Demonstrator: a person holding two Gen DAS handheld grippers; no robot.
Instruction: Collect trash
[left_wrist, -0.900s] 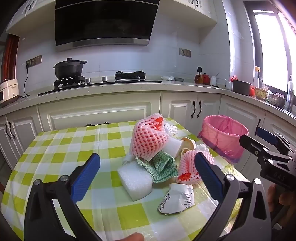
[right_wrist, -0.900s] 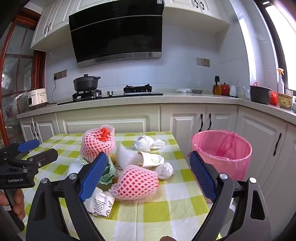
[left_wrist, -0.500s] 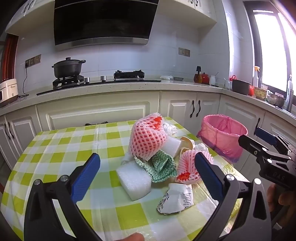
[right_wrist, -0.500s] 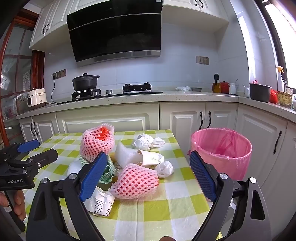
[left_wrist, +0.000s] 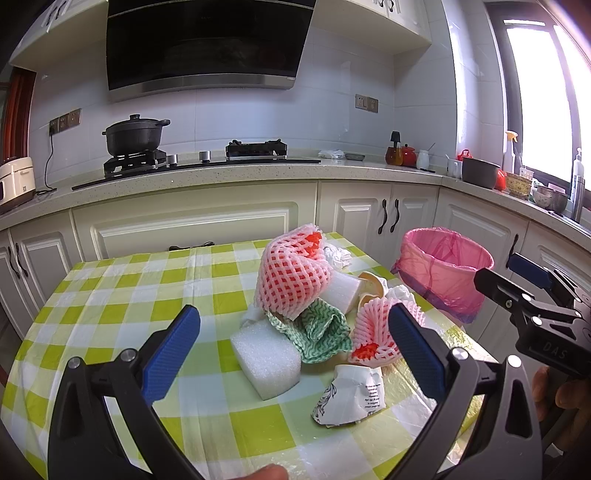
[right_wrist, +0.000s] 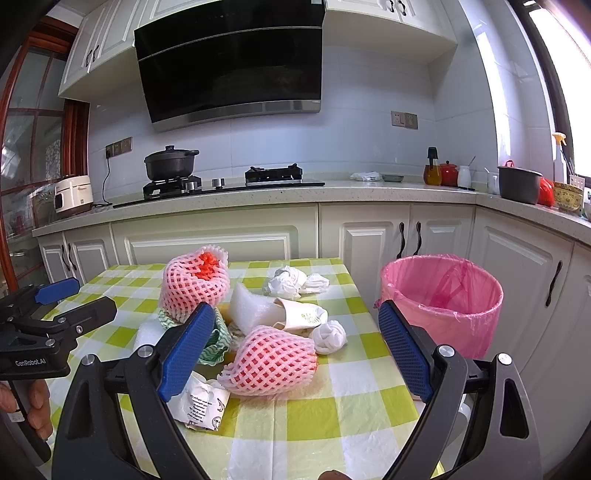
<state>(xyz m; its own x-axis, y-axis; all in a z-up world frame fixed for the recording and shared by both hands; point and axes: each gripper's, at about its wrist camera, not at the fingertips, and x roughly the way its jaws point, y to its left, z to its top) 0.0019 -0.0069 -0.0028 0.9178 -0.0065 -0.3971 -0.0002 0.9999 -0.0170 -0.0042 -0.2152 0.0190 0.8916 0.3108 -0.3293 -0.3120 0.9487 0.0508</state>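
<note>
A pile of trash lies on the green checked table (left_wrist: 122, 295): a tall pink foam net (left_wrist: 291, 275) (right_wrist: 194, 282), a lower pink foam net (left_wrist: 373, 332) (right_wrist: 271, 360), a white foam block (left_wrist: 266, 356), a green cloth (left_wrist: 319, 332), a crumpled printed paper (left_wrist: 351, 395) (right_wrist: 201, 400), white tissues (right_wrist: 295, 282) and a paper cup (right_wrist: 299, 314). My left gripper (left_wrist: 293, 349) is open, above the near table edge facing the pile. My right gripper (right_wrist: 295, 350) is open, with the lower net between its fingers in view. Both are empty.
A pink-lined bin (left_wrist: 441, 269) (right_wrist: 441, 301) stands on the floor right of the table. White cabinets and a counter with a black pot (left_wrist: 135, 134), a hob and jars run behind and to the right.
Both grippers have barely shifted; the pile looks slightly nearer in each view. Nothing was grasped or moved.
</note>
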